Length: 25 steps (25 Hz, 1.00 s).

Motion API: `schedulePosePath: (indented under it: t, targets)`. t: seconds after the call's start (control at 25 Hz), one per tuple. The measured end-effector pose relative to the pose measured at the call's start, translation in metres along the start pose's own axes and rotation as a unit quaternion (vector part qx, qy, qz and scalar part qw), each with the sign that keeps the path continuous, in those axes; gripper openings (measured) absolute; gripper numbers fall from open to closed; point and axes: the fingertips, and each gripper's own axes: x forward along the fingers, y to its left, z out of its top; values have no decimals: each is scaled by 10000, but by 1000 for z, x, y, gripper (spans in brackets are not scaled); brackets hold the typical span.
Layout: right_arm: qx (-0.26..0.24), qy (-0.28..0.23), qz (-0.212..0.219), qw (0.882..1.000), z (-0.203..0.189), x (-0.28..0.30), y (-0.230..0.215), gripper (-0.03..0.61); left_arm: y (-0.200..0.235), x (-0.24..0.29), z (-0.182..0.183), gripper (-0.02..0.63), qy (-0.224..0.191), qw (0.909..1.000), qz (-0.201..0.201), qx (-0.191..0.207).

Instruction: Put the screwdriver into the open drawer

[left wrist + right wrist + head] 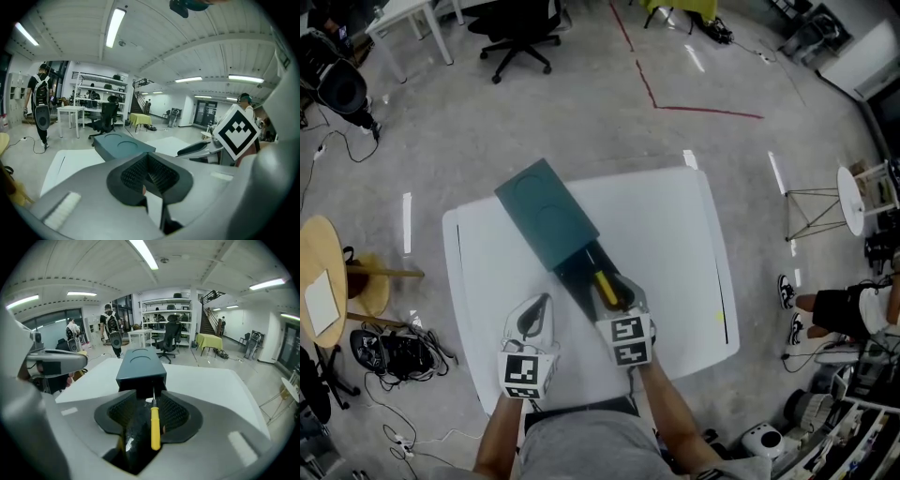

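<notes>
A teal drawer cabinet (pixel 546 214) lies on the white table (pixel 675 234), and its open drawer (pixel 581 272) points toward me. The yellow-handled screwdriver (pixel 606 289) lies inside the drawer. My right gripper (pixel 619 292) hovers over the drawer's near end, open. In the right gripper view the screwdriver (pixel 155 427) rests below the spread jaws, touching neither pad, its shaft toward the cabinet (pixel 140 364). My left gripper (pixel 544 300) hangs over bare table left of the drawer, with its fingertips together and nothing between them. In the left gripper view, the left gripper (pixel 149 176) faces the cabinet (pixel 123 146).
The table's near edge (pixel 581 405) is just in front of my body. On the floor around it are an office chair (pixel 520 37), a round wooden table (pixel 321 281), tangled cables (pixel 394 352) and a person's legs (pixel 844 309) at the right.
</notes>
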Motion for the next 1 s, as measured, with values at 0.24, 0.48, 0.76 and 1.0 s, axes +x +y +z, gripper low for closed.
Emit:
schedulePosePath:
  t: [0.24,0.48,0.76,1.0]
  targets:
    - [-32,-449,-86,9989,19,-32,2,152,-13,-18,22,11,-274,9995,4,170]
    - [-136,-902,-140,9957,33,-68,6,131,-27,-41,38,11,-491,9982,63,326]
    - [-174,-1507,-228,9882,45,-118,11,87,-45,-71,50,11,-737,9963,151,407]
    - [-267,-1961,-228,9799,44,-157,19,57,-61,-99,55,12,-904,9946,231,453]
